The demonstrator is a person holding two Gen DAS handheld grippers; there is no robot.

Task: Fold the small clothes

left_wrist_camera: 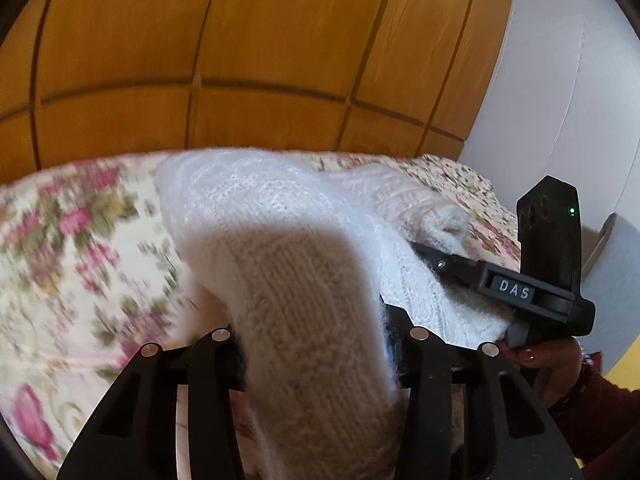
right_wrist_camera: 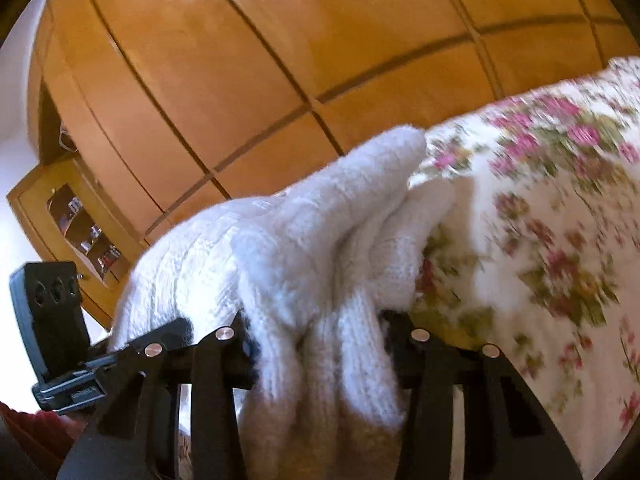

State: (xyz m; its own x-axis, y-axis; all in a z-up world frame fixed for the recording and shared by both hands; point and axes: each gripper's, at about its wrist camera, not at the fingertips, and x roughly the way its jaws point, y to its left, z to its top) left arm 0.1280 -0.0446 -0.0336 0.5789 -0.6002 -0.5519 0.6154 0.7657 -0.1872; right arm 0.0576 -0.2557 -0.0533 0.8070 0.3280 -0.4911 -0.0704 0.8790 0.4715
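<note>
Left tool [left_wrist_camera: 316, 344] pinching white knit garment [left_wrist_camera: 280, 220] | right tool [right_wrist_camera: 320, 344] pinching garment too

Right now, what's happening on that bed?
A person is folding a white knitted sweater on a bed with a floral bedspread. The left gripper and the right gripper each pinch a bunch of the knit between their fingers, lifting it off the bedspread. A wooden wardrobe stands behind.
</note>
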